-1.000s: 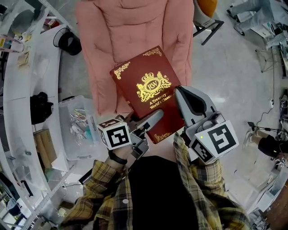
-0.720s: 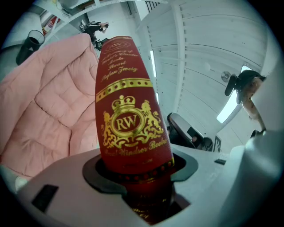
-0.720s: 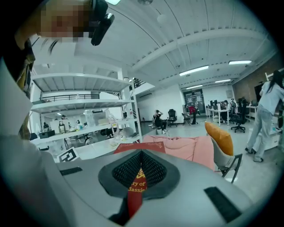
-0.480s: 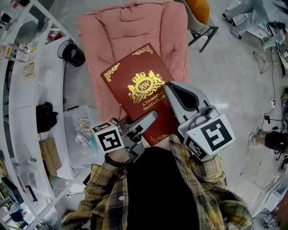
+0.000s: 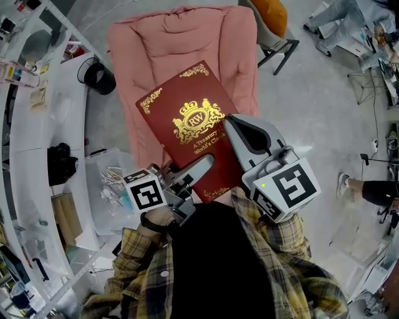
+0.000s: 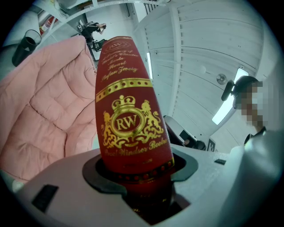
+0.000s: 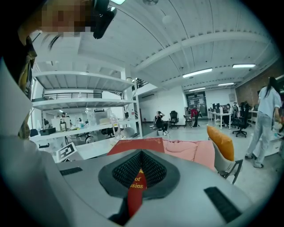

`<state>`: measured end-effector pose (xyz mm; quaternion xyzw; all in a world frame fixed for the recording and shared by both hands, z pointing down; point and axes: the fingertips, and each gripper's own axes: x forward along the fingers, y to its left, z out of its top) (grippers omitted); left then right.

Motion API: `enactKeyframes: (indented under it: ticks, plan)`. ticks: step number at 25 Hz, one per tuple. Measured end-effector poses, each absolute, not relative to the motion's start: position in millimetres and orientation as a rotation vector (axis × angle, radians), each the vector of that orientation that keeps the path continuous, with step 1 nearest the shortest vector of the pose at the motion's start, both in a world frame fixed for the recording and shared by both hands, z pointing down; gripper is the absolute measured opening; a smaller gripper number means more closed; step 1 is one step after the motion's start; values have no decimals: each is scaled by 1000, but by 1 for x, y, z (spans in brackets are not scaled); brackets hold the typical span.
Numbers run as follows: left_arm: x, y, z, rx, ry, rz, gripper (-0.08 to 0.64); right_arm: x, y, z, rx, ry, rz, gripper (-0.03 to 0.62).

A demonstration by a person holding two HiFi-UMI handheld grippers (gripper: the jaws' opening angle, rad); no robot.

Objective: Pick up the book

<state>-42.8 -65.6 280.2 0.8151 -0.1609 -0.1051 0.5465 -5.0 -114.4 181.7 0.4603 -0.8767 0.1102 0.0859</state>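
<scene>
The book [image 5: 187,121] is dark red with a gold crest and corner ornaments. It hangs in the air above the pink cushioned chair [image 5: 181,43], gripped from both sides. My left gripper [image 5: 196,171] is shut on its near left edge. In the left gripper view the spine [image 6: 128,111], with its gold "RW" crest, rises straight out of that gripper [image 6: 133,175]. My right gripper [image 5: 238,129] is shut on the book's right edge. In the right gripper view the red cover [image 7: 138,144] runs forward from between the black pads of that gripper [image 7: 137,181].
A curved white desk [image 5: 37,124] runs down the left, with a black cup [image 5: 96,75] and a clear plastic box [image 5: 106,187] beside it. A chair with an orange cushion [image 5: 274,15] stands behind the pink one. Someone's shoe [image 5: 345,185] shows at the right.
The book and both grippers have risen together, drifting up and left in the head view. Both grips look unchanged.
</scene>
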Motion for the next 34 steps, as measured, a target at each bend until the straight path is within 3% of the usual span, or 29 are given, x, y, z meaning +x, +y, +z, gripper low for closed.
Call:
enactKeyframes:
  ticks: [34]
  plan:
    - [-42, -57, 272, 1925, -395, -270, 265, -1, -107, 177, 1355, -2618, 315, 15]
